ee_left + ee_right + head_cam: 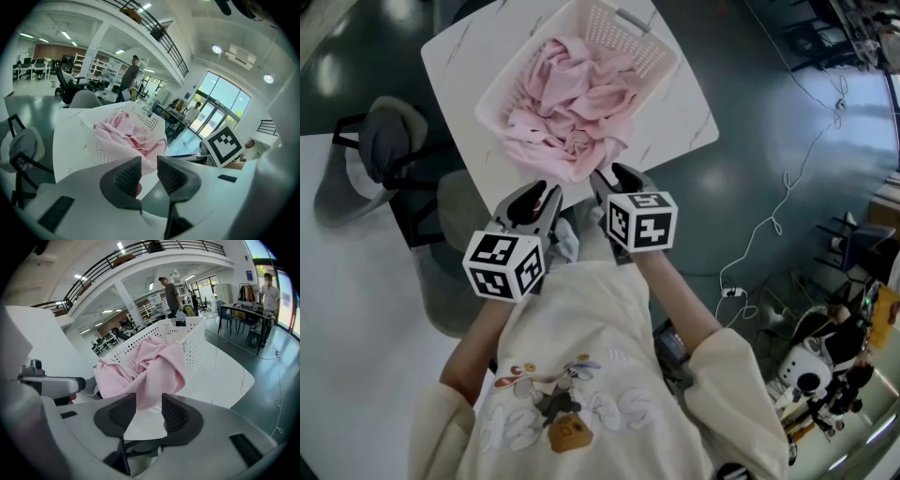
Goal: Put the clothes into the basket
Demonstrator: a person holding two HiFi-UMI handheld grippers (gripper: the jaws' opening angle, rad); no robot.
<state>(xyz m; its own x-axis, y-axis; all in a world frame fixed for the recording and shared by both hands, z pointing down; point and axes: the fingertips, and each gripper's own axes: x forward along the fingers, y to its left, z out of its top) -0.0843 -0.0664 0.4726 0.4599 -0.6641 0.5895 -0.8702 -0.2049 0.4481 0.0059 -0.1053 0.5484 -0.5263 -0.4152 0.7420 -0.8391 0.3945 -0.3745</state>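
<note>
A white slotted basket [649, 36] stands on a small white marble-look table [684, 112]. Pink clothes [577, 98] fill it, and part of them hangs over the near rim. My left gripper [546, 194] sits just off the table's near edge, below the basket, with its jaws a little apart and nothing between them. My right gripper [614, 176] is beside it, near the hanging cloth, open and empty. The left gripper view has the left gripper [149, 171] short of the clothes [126, 133] and the basket [143, 117]. The right gripper view puts the right gripper [149, 408] just below the draped cloth [150, 366].
A grey chair [380, 141] stands left of the small table, and a large white table [356, 309] lies further left. Cables [769, 225] run over the dark floor on the right, with equipment [825, 366] at the lower right. People stand far off [129, 77].
</note>
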